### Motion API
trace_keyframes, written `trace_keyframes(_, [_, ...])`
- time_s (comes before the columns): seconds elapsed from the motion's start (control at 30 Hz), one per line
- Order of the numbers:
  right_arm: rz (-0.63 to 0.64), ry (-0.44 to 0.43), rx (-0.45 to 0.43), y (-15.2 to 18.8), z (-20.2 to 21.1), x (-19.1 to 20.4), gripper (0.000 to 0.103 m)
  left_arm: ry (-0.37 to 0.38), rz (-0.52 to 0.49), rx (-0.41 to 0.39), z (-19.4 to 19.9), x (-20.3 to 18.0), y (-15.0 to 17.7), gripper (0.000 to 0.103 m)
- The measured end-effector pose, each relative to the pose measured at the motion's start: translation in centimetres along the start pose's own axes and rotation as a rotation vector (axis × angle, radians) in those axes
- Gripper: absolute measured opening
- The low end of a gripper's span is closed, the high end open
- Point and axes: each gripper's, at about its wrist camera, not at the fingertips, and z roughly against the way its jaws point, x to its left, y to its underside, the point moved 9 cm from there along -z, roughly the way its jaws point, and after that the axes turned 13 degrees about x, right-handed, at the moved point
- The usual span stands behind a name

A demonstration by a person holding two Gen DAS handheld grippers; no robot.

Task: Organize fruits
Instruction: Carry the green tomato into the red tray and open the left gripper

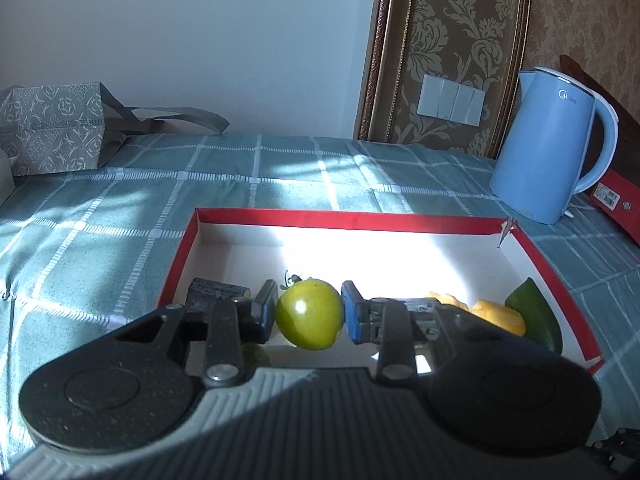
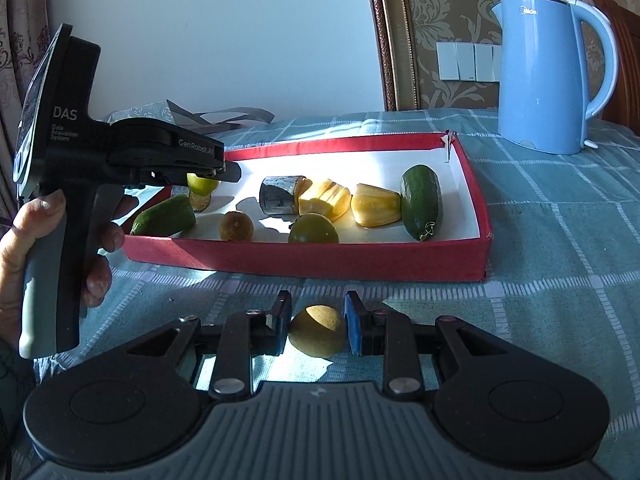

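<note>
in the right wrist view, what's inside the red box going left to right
small green cucumber → brown kiwi → green tomato → yellow jackfruit piece → large green cucumber, all in the red box

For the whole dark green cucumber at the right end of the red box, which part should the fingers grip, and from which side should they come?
Grip the cucumber across its middle, coming down from above. It lies flat with its long axis running from the near wall of the red box towards the far one, so the fingers would close on its two long sides. The yellow fruit piece lies close on its left, so that finger has little room.
</note>
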Motion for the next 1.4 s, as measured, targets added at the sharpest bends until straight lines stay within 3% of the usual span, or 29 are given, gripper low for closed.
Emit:
trace_keyframes(0.2, [0.002, 0.0, 0.0, 0.1, 0.0, 0.0, 0.028, -0.026, 0.007, 0.075, -3.1, 0.2, -0.3, 0.031])
trace_keyframes(0.47, [0.002, -0.012, 0.008, 0.1, -0.2, 0.2, 0.028, -0.072, -0.018, 0.054, -3.1, 0.1, -0.2, 0.031])
trace_keyframes(0.6, [-0.006, -0.016, 0.008, 0.1, -0.1, 0.1, 0.028, -0.076, -0.005, 0.007, -1.4, 0.4, 0.2, 0.031])
trace_keyframes(0.67, [-0.011, -0.018, 0.008, 0.1, -0.1, 0.0, 0.028, -0.09, -0.01, -0.026, 0.0, 0.6, 0.7, 0.039])
trace_keyframes(0.97, [-0.03, -0.027, 0.005, 0.0, -0.2, -0.4, 0.028, -0.094, -0.015, -0.131, 6.5, 0.9, 4.5, 0.054])
trace_keyframes(1.2, [-0.058, -0.028, -0.005, 0.0, 0.0, -0.8, 0.028, 0.037, -0.022, -0.079, 8.9, 0.3, 8.6, 0.056])
trace_keyframes(1.4, [-0.102, -0.033, -0.01, 0.0, 0.2, -1.7, 0.028, 0.029, -0.062, -0.059, 8.9, -0.3, 10.4, 0.065])
